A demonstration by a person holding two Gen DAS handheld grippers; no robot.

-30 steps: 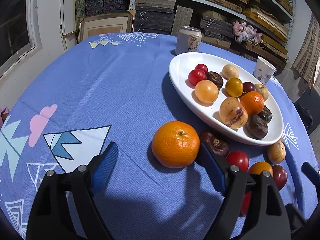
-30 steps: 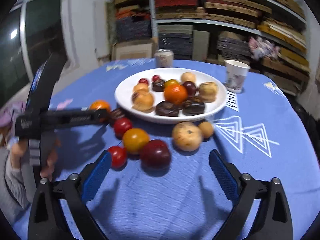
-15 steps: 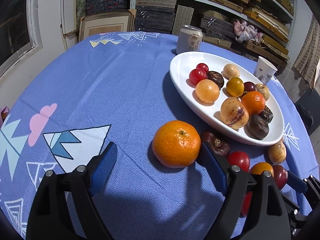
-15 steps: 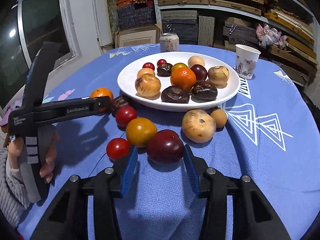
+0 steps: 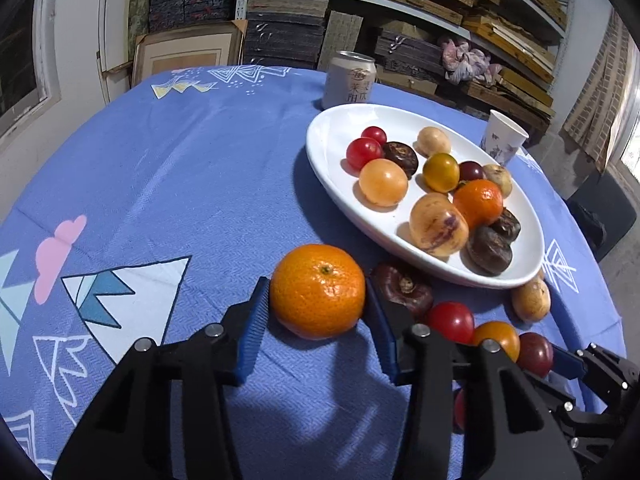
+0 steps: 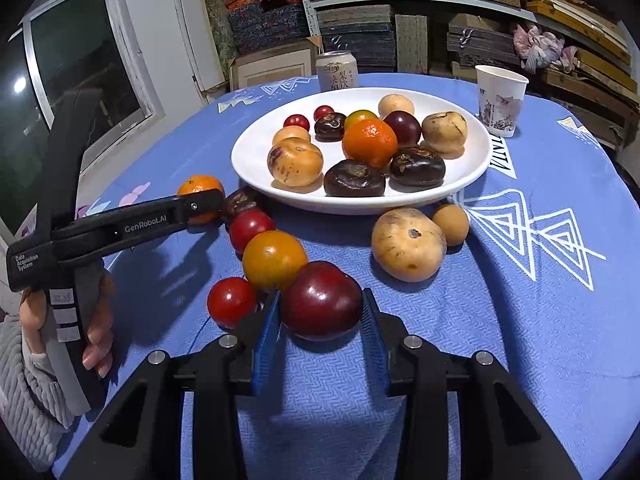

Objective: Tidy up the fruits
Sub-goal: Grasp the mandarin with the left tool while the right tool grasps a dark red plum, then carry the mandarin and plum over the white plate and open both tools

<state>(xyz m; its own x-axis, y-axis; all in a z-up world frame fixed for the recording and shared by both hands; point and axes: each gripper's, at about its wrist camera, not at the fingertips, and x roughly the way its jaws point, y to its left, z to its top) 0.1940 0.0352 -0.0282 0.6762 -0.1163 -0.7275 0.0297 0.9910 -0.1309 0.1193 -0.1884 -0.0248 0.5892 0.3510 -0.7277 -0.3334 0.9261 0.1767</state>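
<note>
My left gripper point(image 5: 318, 312) is shut on a mandarin orange point(image 5: 318, 290) that rests on the blue tablecloth; it also shows in the right wrist view point(image 6: 199, 189). My right gripper point(image 6: 322, 322) is shut on a dark red plum point(image 6: 321, 300), also on the cloth. A white oval plate point(image 6: 256, 156) behind holds several fruits: a mandarin point(image 6: 369, 142), dark chestnuts, tomatoes, pale round fruits. Loose beside the plate lie a yellow-orange tomato point(image 6: 274, 259), red tomatoes point(image 6: 231, 302), a brown chestnut point(image 5: 402, 286) and tan fruits point(image 6: 408, 243).
A drink can point(image 5: 350, 79) stands behind the plate and a paper cup point(image 6: 500, 100) at its right. Shelves with stacked boxes fill the background. The round table's edge curves away on both sides.
Both grippers have moved forward and closed: the left one onto the mandarin, the right one onto the dark red plum.
</note>
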